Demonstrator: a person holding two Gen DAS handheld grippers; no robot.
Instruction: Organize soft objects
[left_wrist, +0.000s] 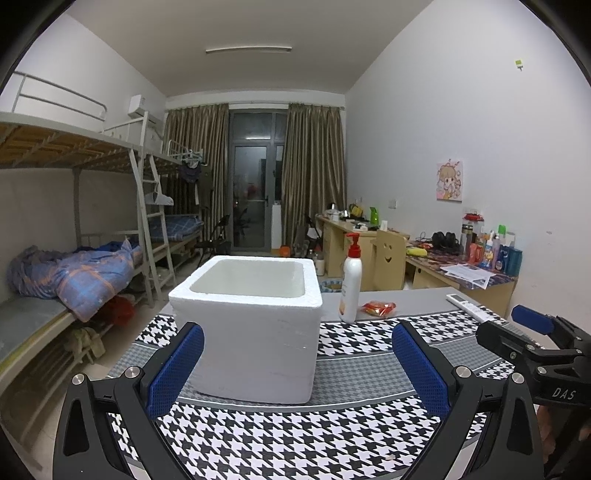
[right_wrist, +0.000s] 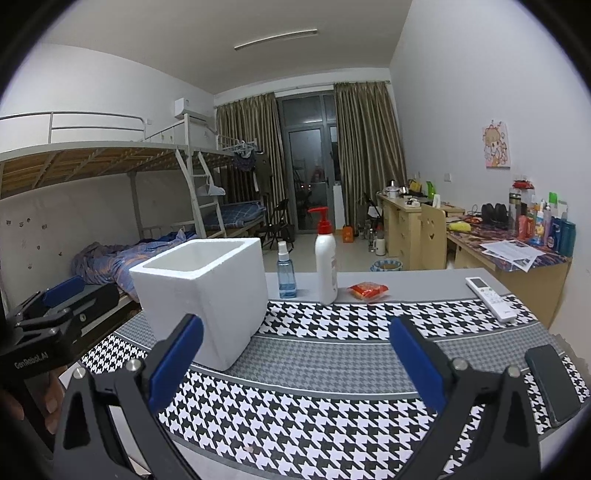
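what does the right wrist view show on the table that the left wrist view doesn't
Only the right wrist view shows the blue spray bottle, hidden behind the foam box in the left view, and the dark phone at the table's right edge. On the table, the left wrist view shows nothing extra. Both show the foam box, the white pump bottle, the red packet, the remote and the checked cloth, with both grippers open and empty.

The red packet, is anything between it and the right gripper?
Nothing visible blocks it. The right gripper is open over bare tablecloth, and the red packet lies beyond, just right of the white pump bottle.
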